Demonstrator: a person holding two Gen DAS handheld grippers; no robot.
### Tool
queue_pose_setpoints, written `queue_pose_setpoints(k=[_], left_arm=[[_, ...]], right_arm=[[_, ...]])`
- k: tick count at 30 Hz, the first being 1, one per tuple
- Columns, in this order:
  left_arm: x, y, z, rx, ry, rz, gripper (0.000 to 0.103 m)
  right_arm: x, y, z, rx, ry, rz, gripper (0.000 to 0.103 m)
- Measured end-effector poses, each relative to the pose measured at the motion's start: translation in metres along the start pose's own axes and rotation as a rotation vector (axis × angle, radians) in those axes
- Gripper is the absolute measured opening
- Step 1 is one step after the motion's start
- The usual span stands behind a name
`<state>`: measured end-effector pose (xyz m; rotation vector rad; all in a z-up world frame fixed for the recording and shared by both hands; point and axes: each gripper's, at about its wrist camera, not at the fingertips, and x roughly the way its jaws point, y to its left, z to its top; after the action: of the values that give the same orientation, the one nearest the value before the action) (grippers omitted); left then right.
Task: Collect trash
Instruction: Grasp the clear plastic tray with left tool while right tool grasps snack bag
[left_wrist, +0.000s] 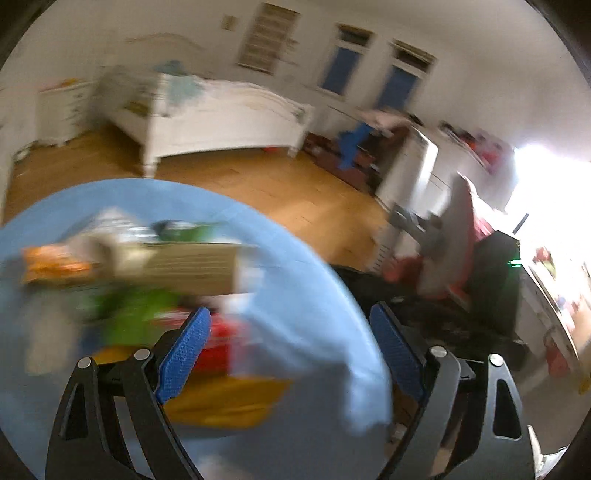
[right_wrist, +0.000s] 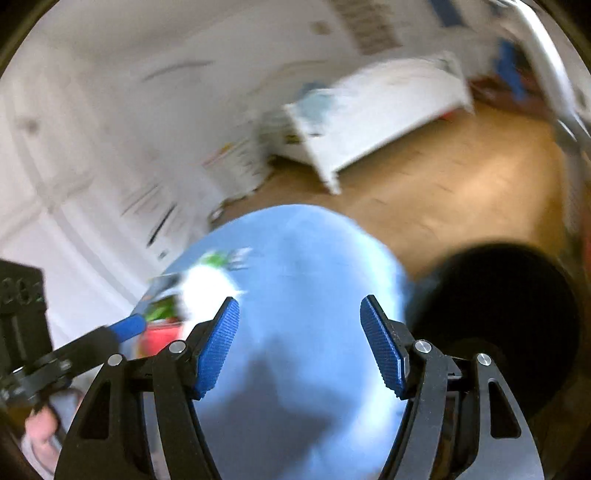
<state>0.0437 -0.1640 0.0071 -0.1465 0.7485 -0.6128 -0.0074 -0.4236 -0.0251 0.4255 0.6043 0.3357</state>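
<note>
Blurred trash lies on a round blue table (left_wrist: 314, 273): an orange wrapper (left_wrist: 51, 264), a tan box (left_wrist: 192, 266), a green packet (left_wrist: 136, 317), a red item (left_wrist: 218, 347) and a yellow packet (left_wrist: 225, 402). My left gripper (left_wrist: 290, 314) hangs open over the table's right part, with nothing between its blue pads. My right gripper (right_wrist: 300, 302) is open above bare blue table (right_wrist: 314, 251), also empty. To its left lie white crumpled trash (right_wrist: 207, 288) and green and red pieces (right_wrist: 159, 325). A black bag or bin (right_wrist: 495, 306) sits just right of the table.
A white bed (left_wrist: 221, 122) stands across the wooden floor (left_wrist: 277, 184), with a white dresser (left_wrist: 62, 110) to its left. Cluttered furniture and a bright window (left_wrist: 546, 192) fill the right side. A person's hand (right_wrist: 40, 432) holds the left gripper's handle at the lower left.
</note>
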Motion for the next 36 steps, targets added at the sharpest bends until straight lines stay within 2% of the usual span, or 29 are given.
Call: queue_pose_setpoints(k=[3,7,10,13,17,18,19,20,21,23,25,32,36], left_arm=[[-0.027,0.056,-0.006,-0.119,-0.025,0.078,0.088],[-0.040,0.111,-0.017,-0.296,-0.022,0.143,0.088],[-0.042,0.136,-0.019,-0.361,-0.007,0.134,0.088],[-0.036,0.144,-0.020,-0.370,0.017,0.124,0.088],[-0.020,0.156,-0.017,-0.402,0.078,0.125,0.087],[-0.018,0.161,-0.019,-0.416,0.087,0.124,0.086],[-0.021,0.165,-0.023,-0.422,0.090,0.126,0.085],[-0.021,0.168,-0.025,-0.426,0.089,0.123,0.075],[-0.024,0.175,-0.025,-0.422,0.074,0.119,0.071],[-0.028,0.180,-0.027,-0.428,0.069,0.086,0.065],[-0.033,0.180,-0.029,-0.401,0.066,0.095,0.060],[-0.055,0.179,-0.028,-0.353,0.024,0.113,0.045],[-0.073,0.176,-0.024,-0.328,-0.026,0.112,0.044]], right_arm=[[0.017,0.047,0.014,-0.155,0.021,0.041,0.068],[0.042,0.104,0.028,-0.339,0.061,0.069,0.068],[0.069,0.137,0.031,-0.484,0.127,0.041,0.068],[0.097,0.150,0.031,-0.550,0.213,-0.001,0.068],[0.127,0.154,0.025,-0.562,0.332,-0.043,0.068],[0.127,0.153,0.022,-0.560,0.342,-0.045,0.064],[0.128,0.151,0.020,-0.556,0.344,-0.039,0.055],[0.128,0.151,0.020,-0.545,0.346,-0.029,0.051],[0.127,0.149,0.019,-0.536,0.342,-0.021,0.045],[0.125,0.149,0.020,-0.508,0.328,0.005,0.039],[0.119,0.146,0.022,-0.465,0.308,0.037,0.033],[0.084,0.147,0.022,-0.322,0.187,0.135,0.032],[0.063,0.146,0.023,-0.258,0.116,0.178,0.032]])
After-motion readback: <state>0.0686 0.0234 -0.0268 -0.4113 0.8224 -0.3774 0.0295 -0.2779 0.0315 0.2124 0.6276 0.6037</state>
